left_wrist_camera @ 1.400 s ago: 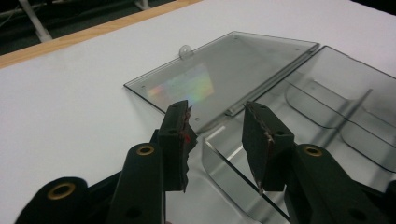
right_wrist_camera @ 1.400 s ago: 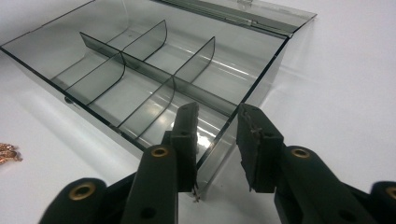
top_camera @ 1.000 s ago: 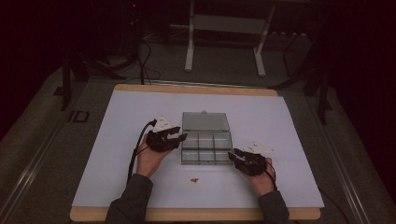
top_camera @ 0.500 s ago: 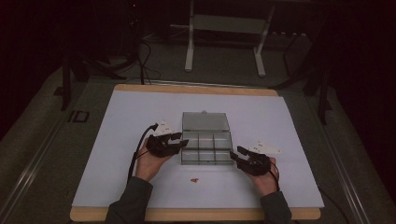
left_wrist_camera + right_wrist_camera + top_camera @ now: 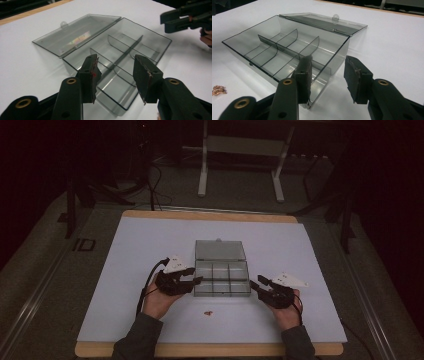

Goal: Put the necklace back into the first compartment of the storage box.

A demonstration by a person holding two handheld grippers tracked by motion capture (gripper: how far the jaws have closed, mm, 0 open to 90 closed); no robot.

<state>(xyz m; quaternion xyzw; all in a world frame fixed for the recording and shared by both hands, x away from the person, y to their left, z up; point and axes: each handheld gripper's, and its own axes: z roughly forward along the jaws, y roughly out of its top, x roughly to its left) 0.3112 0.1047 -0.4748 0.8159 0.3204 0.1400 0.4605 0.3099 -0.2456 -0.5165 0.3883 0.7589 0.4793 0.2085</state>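
I work in a lab-type recording station, not a home or shop. The bench (image 5: 150,215) is a wood-edged board covered by a plain white sheet (image 5: 150,250), with no household items on it. The surroundings are dark and unlit. Beyond the bench, a white metal frame stand (image 5: 240,160) rests on a grey carpeted floor (image 5: 45,250). Black cables (image 5: 155,185) trail across that floor near dark stand legs (image 5: 70,205). A metal rail (image 5: 35,295) runs along the floor beside the left edge of the bench.
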